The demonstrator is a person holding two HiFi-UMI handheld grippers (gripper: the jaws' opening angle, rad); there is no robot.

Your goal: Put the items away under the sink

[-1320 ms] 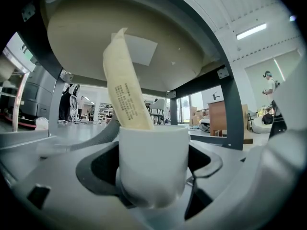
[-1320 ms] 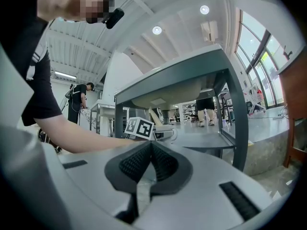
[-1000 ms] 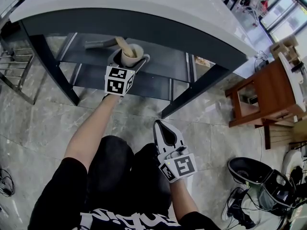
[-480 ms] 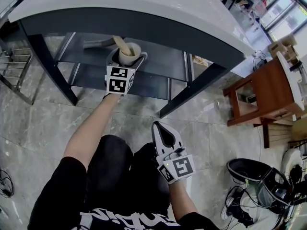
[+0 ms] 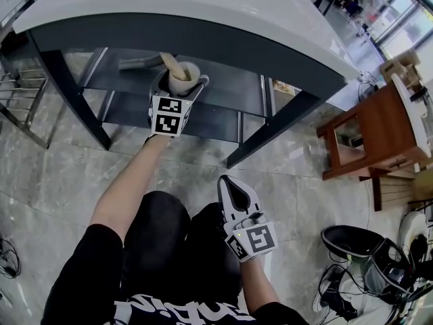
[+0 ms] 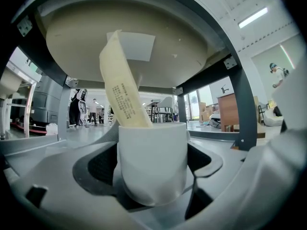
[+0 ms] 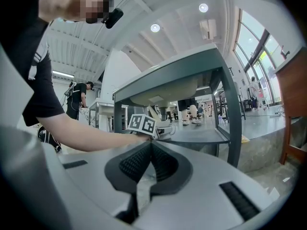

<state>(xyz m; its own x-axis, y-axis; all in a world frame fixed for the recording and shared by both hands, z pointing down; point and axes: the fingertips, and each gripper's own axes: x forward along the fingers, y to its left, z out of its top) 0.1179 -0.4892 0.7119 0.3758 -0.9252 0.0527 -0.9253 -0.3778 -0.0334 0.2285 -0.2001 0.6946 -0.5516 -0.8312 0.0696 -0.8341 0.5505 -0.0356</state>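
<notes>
My left gripper [image 5: 181,87] reaches under the grey sink counter [image 5: 203,19] and is shut on a white cup [image 5: 184,77] that holds a flat wooden stick [image 5: 170,66]. The cup [image 6: 152,159] is upright between the jaws just above the dark lower shelf [image 5: 223,90], and the stick [image 6: 122,85] leans to the upper left, printed along its face. My right gripper [image 5: 235,191] hangs back over the person's lap, shut with nothing in it; its jaws [image 7: 149,164] meet tip to tip. The sink bowl's underside [image 6: 129,42] sits overhead.
A grey item [image 5: 139,62] lies on the shelf at the left behind the cup. Dark frame legs [image 5: 74,97] stand on both sides. A wooden stool [image 5: 379,131] is at the right, a metal rack [image 5: 17,107] at the left, and cables and gear [image 5: 365,249] on the floor at the lower right.
The left gripper with the cup shifted slightly back and forth over the shelf, ending about where it began. The right gripper stayed low and barely moved.
</notes>
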